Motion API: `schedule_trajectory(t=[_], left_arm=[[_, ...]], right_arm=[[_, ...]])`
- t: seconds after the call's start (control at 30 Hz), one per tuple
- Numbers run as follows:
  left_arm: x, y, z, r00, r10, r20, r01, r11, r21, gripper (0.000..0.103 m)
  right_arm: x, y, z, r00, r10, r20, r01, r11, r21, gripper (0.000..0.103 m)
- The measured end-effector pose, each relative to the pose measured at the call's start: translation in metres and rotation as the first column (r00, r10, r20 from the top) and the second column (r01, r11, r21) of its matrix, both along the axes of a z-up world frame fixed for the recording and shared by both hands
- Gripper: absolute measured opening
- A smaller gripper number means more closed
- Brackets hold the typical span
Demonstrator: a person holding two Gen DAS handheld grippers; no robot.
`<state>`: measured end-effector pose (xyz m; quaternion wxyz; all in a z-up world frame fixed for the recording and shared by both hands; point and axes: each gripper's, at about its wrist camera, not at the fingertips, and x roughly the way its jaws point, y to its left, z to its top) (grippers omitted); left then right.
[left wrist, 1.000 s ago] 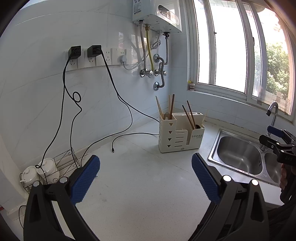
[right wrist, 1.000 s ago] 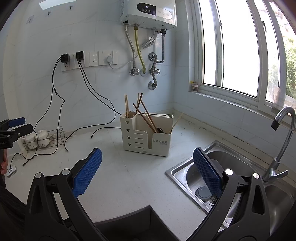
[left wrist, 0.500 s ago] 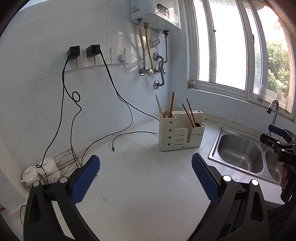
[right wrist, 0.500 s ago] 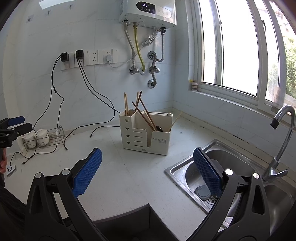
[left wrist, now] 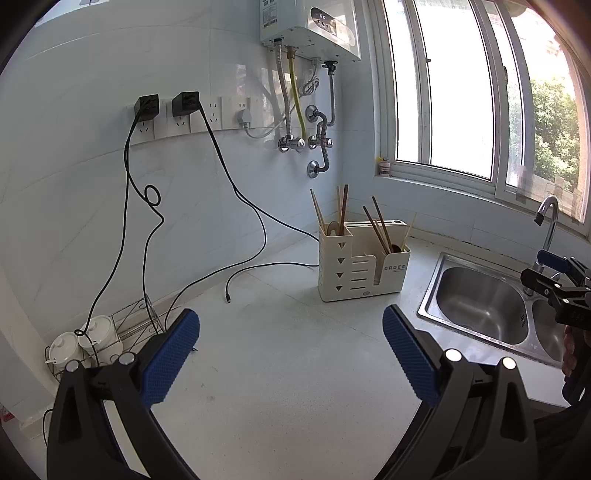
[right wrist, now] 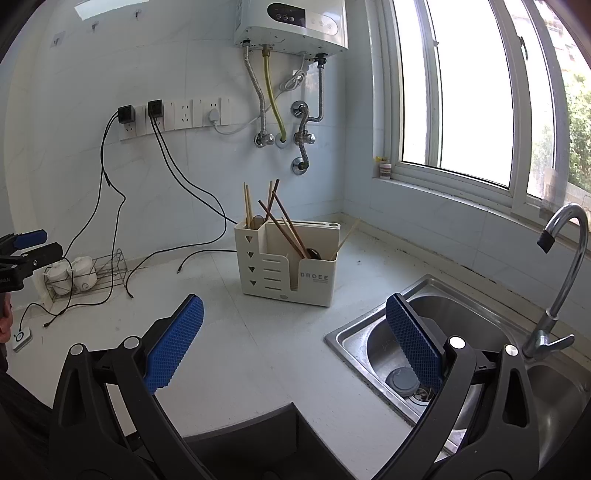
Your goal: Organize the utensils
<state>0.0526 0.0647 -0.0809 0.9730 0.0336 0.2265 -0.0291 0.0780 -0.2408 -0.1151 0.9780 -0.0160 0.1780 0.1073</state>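
A cream utensil holder [left wrist: 364, 267] [right wrist: 288, 267] stands on the white counter near the corner, with several wooden chopsticks [left wrist: 341, 208] [right wrist: 282, 221] and a dark spoon sticking out of its compartments. My left gripper [left wrist: 291, 328] hangs open over the counter, well short of the holder, nothing between its blue pads. My right gripper [right wrist: 293, 317] is also open and empty, in front of the holder by the sink edge. In the left wrist view the right gripper [left wrist: 550, 273] shows at the far right; in the right wrist view the left gripper [right wrist: 27, 247] shows at the far left.
A steel double sink [right wrist: 436, 332] [left wrist: 480, 306] with a tap [right wrist: 565, 266] lies right of the holder. Black cables [left wrist: 236, 266] trail across the counter from wall sockets. A wire rack with white lidded cups [left wrist: 88, 339] [right wrist: 74, 271] sits at the left wall. A water heater [right wrist: 291, 22] hangs above.
Both grippers have drawn back slightly from the holder, which looks a little smaller and farther now. Both stay open and empty.
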Motion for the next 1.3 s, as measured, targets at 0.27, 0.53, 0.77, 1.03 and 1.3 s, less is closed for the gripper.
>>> schedule_trajectory(t=[0.27, 0.53, 0.77, 1.03, 1.3], left_arm=[[-0.0008, 0.002, 0.0002, 1.0, -0.002, -0.002, 0.002, 1.0, -0.007, 0.098], [-0.0016, -0.0005, 0.0019, 1.0, -0.01, 0.003, 0.01, 1.0, -0.006, 0.098], [-0.0042, -0.004, 0.0018, 1.0, -0.007, 0.003, 0.007, 1.0, -0.006, 0.098], [-0.0057, -0.0042, 0.0029, 1.0, -0.008, 0.007, 0.008, 1.0, -0.003, 0.098], [-0.0073, -0.0053, 0.0026, 1.0, -0.011, 0.008, 0.011, 1.0, -0.001, 0.098]], right_arm=[[-0.0004, 0.002, 0.0011, 1.0, 0.006, 0.002, -0.006, 1.0, -0.012, 0.094], [0.0002, 0.0009, -0.0002, 1.0, 0.005, -0.004, -0.005, 1.0, -0.013, 0.095], [-0.0002, -0.001, -0.0014, 1.0, 0.006, -0.008, -0.006, 1.0, -0.021, 0.094], [-0.0029, 0.0003, -0.0016, 1.0, 0.012, -0.001, -0.012, 1.0, -0.028, 0.094], [-0.0045, -0.0001, -0.003, 1.0, 0.009, -0.001, -0.009, 1.0, -0.028, 0.094]])
